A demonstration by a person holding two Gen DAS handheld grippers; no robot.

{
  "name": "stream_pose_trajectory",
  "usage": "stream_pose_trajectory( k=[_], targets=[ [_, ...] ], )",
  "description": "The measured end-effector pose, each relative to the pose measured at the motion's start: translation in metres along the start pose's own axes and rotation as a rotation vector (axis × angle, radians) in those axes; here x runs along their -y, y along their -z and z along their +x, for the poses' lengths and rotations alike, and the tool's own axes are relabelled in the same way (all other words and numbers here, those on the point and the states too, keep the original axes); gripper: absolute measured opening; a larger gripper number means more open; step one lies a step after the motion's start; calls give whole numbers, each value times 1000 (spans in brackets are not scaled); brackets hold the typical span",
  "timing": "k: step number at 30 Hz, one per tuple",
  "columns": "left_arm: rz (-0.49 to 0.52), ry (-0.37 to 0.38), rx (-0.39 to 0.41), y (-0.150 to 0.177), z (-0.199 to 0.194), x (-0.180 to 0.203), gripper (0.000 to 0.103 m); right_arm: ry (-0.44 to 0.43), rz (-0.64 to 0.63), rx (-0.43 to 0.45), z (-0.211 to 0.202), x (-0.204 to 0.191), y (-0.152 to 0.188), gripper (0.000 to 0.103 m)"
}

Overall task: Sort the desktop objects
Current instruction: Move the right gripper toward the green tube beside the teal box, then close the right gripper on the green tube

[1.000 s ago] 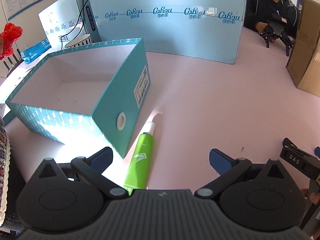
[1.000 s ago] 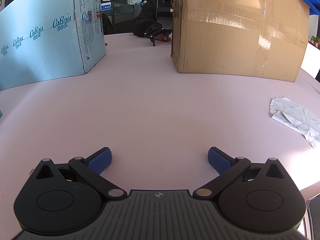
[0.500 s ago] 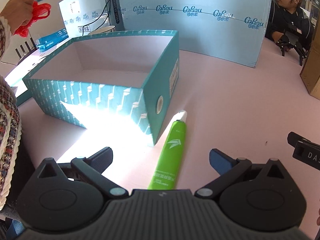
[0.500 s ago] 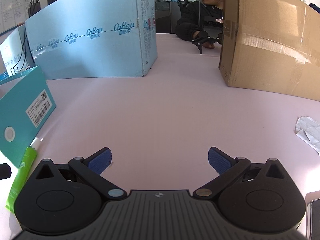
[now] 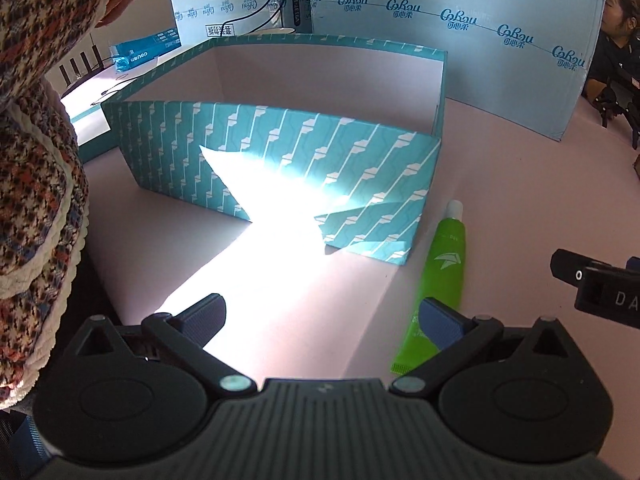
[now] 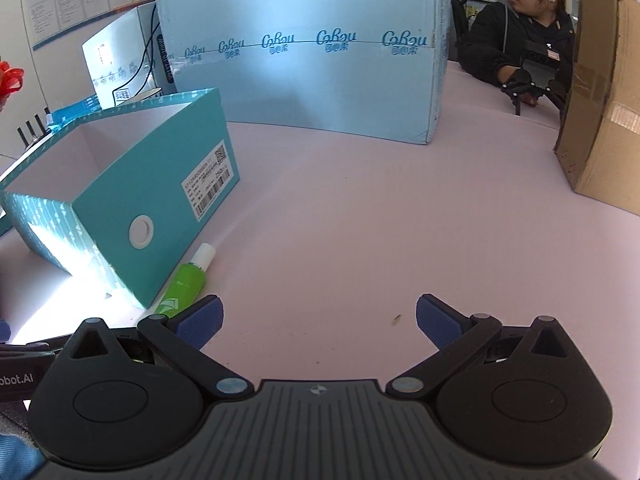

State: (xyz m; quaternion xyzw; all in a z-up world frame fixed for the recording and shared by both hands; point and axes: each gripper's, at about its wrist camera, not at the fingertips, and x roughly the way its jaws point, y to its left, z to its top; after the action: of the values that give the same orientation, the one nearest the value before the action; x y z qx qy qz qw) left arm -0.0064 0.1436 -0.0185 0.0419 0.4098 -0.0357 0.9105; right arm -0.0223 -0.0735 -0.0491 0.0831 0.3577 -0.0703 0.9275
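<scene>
My left tongs (image 5: pixel 323 314): spread wide, holding nothing.
My right tongs (image 6: pixel 319 316): spread wide, holding nothing.
Green plastic tube with white cap (image 5: pixel 442 272): flat on the pink counter (image 6: pixel 360 220), just beside the open teal cardboard box (image 5: pixel 280 168).

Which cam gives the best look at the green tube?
Left wrist: the green tube lies nearly full length beside the teal box, white cap to crimped end, only its lower part crossed by a fingertip. Right wrist shows just the cap end; the rest is hidden behind the hand-held gripper.
</scene>
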Motion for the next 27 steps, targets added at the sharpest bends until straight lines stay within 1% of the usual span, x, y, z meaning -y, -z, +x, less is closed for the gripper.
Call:
stream_pose_trajectory(
  k=[3,6,9,11,12,14,16,17,18,20,24,26,27],
  targets=[
    [16,8,7,4,1,-7,103,-42,-29,-31,9,-17,-2,103],
    [9,15,3,4,4,-14,103,-80,-52,-57,17,-31,-5,103],
    [8,6,3,4,6,-20,103,-77,-76,-63,23,-45,-8,99],
    [10,-5,3,5,8,-23,103,-95,-87,-79,27,-52,-10,92],
    [10,-7,1,5,9,-24,103,-110,-92,-89,31,-56,-11,90],
    [8,-3,-1,6,8,-26,103,-125,-107,-108,37,-63,-12,82],
    [8,-9,-2,7,8,-27,103,-129,-110,-121,41,-68,-11,79],
    [9,-9,-2,7,8,-28,103,-132,-111,-127,42,-71,-11,73],
    [12,-7,-1,7,8,-28,103,-135,-113,-134,43,-73,-11,70],
    [16,-12,1,8,8,-28,103,-133,-122,-143,45,-77,-10,59],
    [18,-19,-2,8,8,-27,103,-145,-139,-150,48,-85,-9,48],
    [21,-21,-4,9,8,-26,103,-162,-135,-158,50,-88,-9,39],
    [24,-22,-4,9,8,-26,103,-171,-128,-161,50,-88,-8,38]
  ],
)
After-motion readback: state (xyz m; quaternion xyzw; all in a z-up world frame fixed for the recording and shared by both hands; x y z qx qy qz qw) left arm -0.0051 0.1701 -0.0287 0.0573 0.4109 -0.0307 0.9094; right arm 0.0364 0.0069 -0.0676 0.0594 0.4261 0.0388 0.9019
